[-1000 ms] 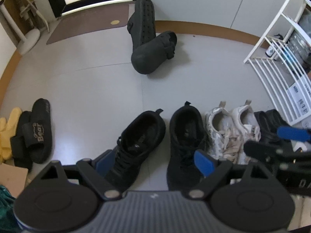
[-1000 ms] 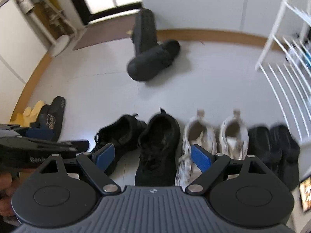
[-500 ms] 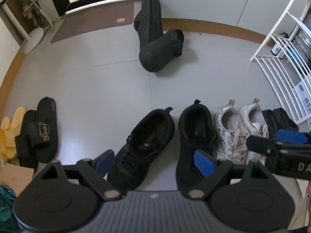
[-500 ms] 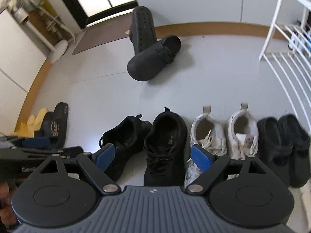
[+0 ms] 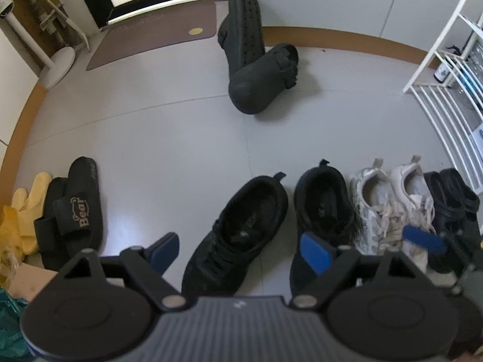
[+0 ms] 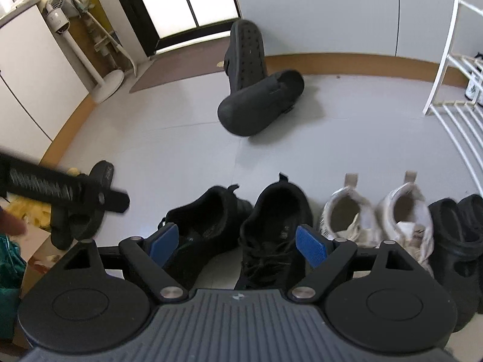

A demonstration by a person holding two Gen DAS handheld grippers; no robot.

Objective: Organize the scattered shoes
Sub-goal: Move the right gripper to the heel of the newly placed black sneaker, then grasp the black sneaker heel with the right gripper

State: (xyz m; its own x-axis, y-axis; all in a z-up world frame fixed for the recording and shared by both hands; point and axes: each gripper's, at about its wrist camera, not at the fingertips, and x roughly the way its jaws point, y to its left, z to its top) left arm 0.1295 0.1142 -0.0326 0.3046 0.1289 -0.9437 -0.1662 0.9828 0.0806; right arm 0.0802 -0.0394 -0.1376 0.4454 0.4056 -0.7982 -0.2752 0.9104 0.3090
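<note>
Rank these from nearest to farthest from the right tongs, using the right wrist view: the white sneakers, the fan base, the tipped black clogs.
1. White sneakers, just right of the right tongs.
2. Tipped black clogs, mid-floor ahead.
3. Fan base, far left by the doormat.

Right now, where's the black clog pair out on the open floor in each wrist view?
Left wrist: black clog pair, top centre, one propped on the other.
Right wrist: black clog pair, top centre, same pose.
Shared landmark: white sneakers, lower right in both.
</note>
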